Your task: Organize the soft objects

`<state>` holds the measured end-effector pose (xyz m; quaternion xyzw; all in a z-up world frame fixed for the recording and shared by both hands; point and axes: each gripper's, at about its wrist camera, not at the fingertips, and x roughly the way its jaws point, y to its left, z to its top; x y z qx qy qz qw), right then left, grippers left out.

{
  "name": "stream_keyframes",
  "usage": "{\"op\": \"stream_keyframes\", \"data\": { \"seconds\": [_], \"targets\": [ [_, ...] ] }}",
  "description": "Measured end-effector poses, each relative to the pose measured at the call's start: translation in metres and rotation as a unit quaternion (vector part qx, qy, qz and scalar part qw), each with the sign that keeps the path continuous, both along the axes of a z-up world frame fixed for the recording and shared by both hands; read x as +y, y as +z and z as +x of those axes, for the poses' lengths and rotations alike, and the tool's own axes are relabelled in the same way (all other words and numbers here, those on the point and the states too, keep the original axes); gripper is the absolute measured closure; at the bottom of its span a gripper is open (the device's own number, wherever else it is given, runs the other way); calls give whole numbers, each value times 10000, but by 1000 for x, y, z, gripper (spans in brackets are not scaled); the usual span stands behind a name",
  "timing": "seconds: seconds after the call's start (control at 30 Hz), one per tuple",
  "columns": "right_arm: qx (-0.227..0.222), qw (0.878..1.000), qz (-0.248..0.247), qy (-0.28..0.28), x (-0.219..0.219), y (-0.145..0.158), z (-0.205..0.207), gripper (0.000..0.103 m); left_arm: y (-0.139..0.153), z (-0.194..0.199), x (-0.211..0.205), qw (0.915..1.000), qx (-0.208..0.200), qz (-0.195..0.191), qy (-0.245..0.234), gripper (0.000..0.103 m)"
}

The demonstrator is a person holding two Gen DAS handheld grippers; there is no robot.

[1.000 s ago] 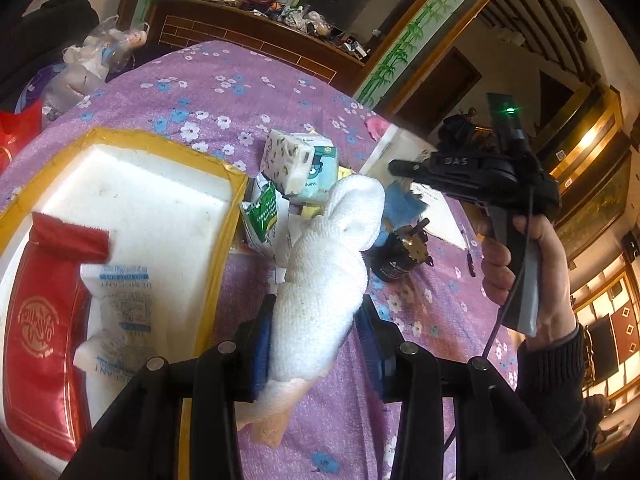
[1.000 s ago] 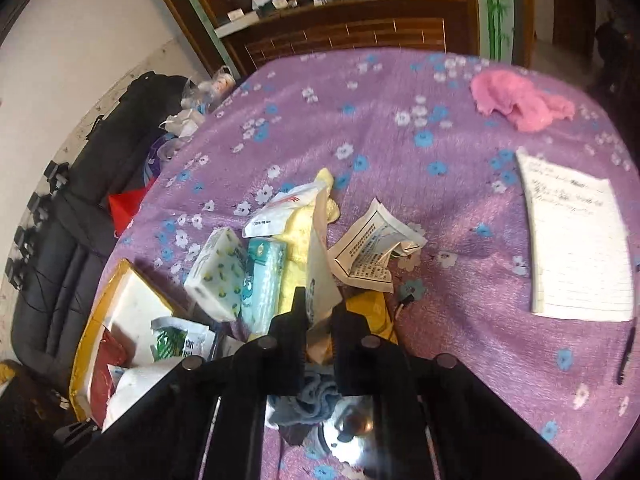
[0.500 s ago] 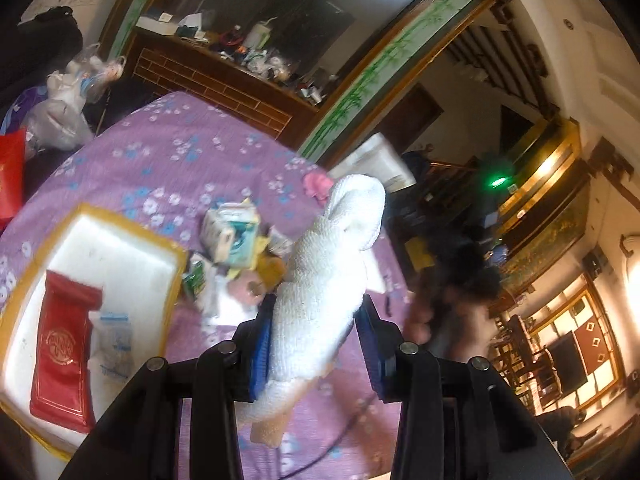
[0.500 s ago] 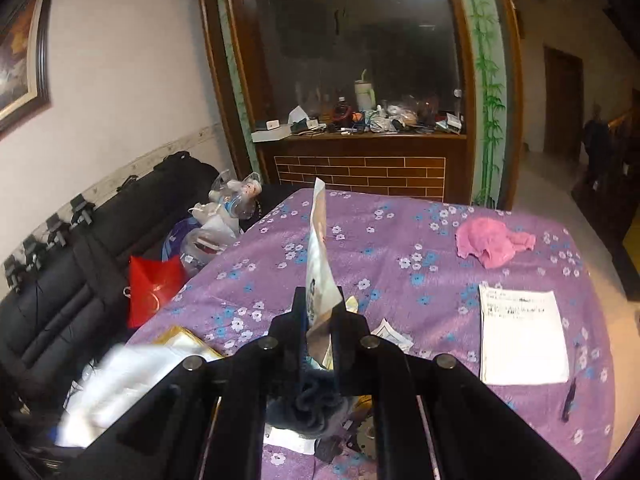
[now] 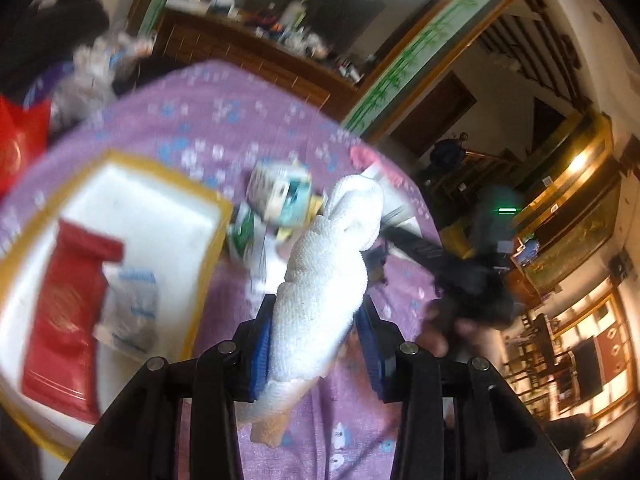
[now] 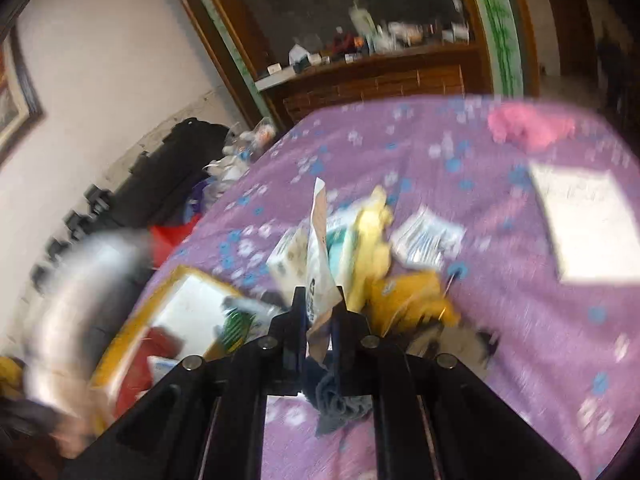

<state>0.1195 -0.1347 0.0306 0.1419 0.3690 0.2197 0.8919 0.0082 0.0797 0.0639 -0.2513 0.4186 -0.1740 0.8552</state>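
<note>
The rolled white terry-cloth towel (image 5: 324, 280) is showing a rough, looped, matt pile. The left gripper (image 5: 316, 344) is presenting matt black plastic arms, blue pads and small bright metal pivot pins. The purple floral cloth (image 5: 208, 128) covering the surface is looking soft and matt. The white foam-like tray with yellow edging (image 5: 160, 196) is appearing smooth and dull. The flat red packet (image 5: 64, 320) is showing a glossy film. The right gripper (image 6: 320, 312) is gripping a thin paper-like sachet (image 6: 318, 240). The pink fluffy cloth (image 6: 528, 128) is looking matt.
</note>
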Motion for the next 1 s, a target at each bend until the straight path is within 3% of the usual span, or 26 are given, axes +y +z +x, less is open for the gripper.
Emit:
{"op": "stream_keyframes", "data": {
  "seconds": [0.07, 0.17, 0.23, 0.4, 0.53, 0.77, 1.0],
  "targets": [
    [-254, 9995, -153, -94, 2, 4, -9, 93, -15, 5, -9, 9998, 146, 43, -113, 62],
    [-92, 9998, 83, -169, -2, -5, -9, 93, -33, 7, -29, 9983, 258, 62, -512, 62],
    [10, 9995, -119, -303, -1, -14, -5, 93, -36, 3, -39, 9974, 156, 150, -691, 62],
    [282, 9992, 159, -239, -5, -35, -3, 93, -52, 3, -68, 9879, 221, 1097, -1077, 62],
    [280, 9995, 108, -122, 0, -31, -7, 93, -59, 7, -81, 9847, 211, 976, -1425, 62],
    [363, 9989, 251, 131, 15, -27, -26, 93, -92, 66, -96, 9844, 830, 1071, -1123, 63],
    [-152, 9986, 510, 83, 5, 10, -57, 93, -101, 62, -79, 9884, 898, 859, -868, 63]
  ]
}}
